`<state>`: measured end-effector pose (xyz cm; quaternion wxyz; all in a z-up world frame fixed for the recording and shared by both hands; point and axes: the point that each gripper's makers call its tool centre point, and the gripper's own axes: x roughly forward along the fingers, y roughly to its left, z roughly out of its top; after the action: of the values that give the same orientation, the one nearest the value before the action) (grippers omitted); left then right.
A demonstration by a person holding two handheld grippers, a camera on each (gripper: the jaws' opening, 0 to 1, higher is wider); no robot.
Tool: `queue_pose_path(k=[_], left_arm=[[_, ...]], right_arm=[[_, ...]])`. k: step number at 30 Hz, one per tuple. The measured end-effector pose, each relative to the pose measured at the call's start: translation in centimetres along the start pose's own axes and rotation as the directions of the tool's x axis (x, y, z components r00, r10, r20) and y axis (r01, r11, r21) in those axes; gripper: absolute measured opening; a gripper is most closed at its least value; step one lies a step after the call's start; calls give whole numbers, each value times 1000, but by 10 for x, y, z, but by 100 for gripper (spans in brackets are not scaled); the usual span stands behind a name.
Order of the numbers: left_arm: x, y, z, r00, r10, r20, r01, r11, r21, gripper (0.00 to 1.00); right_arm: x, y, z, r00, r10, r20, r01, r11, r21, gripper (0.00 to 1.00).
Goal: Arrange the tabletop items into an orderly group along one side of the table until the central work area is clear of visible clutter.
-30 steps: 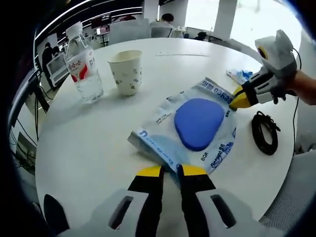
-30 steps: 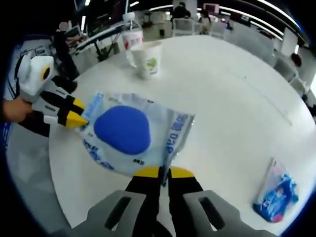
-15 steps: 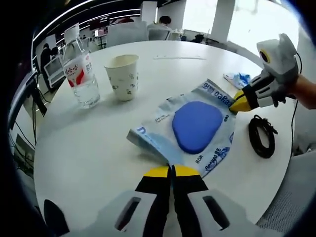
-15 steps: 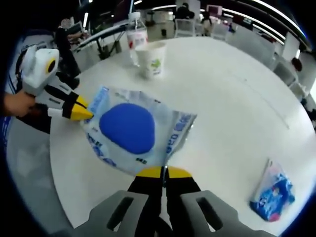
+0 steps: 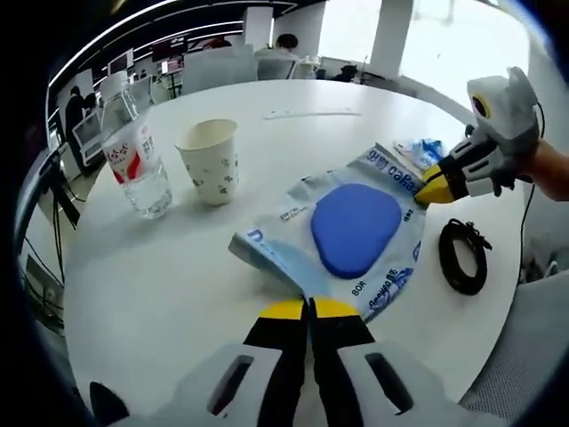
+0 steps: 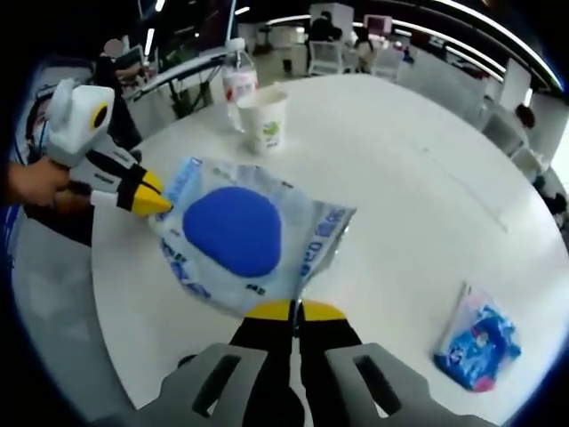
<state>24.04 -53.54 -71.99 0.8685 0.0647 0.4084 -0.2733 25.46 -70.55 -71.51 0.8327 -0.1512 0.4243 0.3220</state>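
A clear plastic package with a blue oval pad (image 5: 356,222) lies spread over the round white table (image 5: 160,285). My left gripper (image 5: 308,307) is shut on its near edge. My right gripper (image 5: 427,189) comes in from the right and pinches the opposite corner. In the right gripper view the same package (image 6: 233,229) stretches between my right gripper (image 6: 294,310), shut on its edge, and my left gripper (image 6: 153,200), held by a hand at the left. A water bottle (image 5: 133,160) and a paper cup (image 5: 209,160) stand upright side by side beyond the package.
A coiled black cable (image 5: 462,256) lies near the table's edge beside the package. A small blue tissue packet (image 6: 476,345) rests on the table (image 6: 418,178) apart from it. The bottle (image 6: 238,80) and cup (image 6: 264,117) stand at the far rim. Office desks and chairs surround the table.
The small gaps between both pairs of jaws a second ago have closed on the package's edges. Both views have shifted a little; the bottle, cup and cable stay put.
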Motion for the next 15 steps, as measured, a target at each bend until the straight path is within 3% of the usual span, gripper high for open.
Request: queue_pose_path(k=[15], left_arm=[[2,-11,25,999,-44,4,43,997,62,0]], right_arm=[[-23,-12,-2,999,-48,22,47,998,48,0]])
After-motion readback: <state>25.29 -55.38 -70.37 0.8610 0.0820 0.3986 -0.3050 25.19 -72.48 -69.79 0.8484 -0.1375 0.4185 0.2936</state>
